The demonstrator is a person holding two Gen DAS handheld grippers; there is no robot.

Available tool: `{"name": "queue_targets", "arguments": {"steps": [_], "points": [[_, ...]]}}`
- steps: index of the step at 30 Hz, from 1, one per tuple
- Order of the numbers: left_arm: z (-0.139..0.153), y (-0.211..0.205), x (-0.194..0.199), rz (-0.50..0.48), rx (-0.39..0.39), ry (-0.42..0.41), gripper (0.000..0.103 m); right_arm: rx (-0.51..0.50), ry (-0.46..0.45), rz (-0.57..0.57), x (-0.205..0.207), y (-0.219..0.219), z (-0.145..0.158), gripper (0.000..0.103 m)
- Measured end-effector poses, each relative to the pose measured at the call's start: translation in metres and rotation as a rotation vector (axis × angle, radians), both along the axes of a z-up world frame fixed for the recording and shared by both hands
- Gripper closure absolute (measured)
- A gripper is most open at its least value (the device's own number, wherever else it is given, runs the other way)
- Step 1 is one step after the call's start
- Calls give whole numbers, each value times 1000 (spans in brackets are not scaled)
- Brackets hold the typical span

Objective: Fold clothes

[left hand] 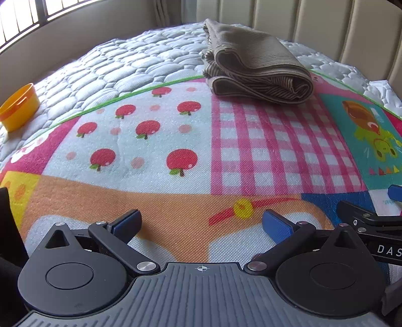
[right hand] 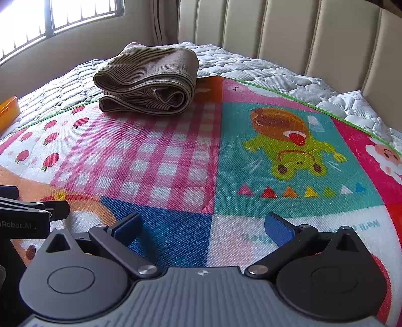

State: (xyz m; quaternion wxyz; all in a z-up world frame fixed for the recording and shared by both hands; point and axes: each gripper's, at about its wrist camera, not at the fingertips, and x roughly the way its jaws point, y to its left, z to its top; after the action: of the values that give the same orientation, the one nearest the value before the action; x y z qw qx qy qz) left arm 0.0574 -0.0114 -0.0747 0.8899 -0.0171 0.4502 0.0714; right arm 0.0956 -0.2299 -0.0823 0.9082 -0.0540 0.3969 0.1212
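A brown striped garment (left hand: 256,65) lies folded in a thick bundle at the far edge of the colourful play mat (left hand: 176,140); the right wrist view shows the same garment (right hand: 148,83) at upper left. My left gripper (left hand: 201,223) hovers low over the mat's near side, open and empty, well short of the bundle. My right gripper (right hand: 203,227) is open too, nothing between its blue pads, over the blue and white patches of the mat (right hand: 276,161). Each gripper shows at the edge of the other's view: the right one (left hand: 371,221), the left one (right hand: 30,216).
The mat lies on a white quilted mattress (left hand: 130,57). A yellow-orange plastic tub (left hand: 18,108) sits on the mattress at far left. A padded beige headboard (right hand: 301,37) rises behind, with a barred window (right hand: 50,20) and wall at the left.
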Motion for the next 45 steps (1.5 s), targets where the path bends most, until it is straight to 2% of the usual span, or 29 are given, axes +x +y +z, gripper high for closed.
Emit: {"name": "queue_targets", "arguments": {"steps": [21, 38, 45], "points": [[0, 0, 0, 2, 0, 2, 0, -4, -3, 3, 1, 0, -1, 0], [0, 7, 6, 37, -59, 36, 0, -9, -6, 2, 0, 0, -1, 0], [0, 5, 5, 31, -39, 27, 0, -11, -8, 0, -1, 0, -1, 0]]}}
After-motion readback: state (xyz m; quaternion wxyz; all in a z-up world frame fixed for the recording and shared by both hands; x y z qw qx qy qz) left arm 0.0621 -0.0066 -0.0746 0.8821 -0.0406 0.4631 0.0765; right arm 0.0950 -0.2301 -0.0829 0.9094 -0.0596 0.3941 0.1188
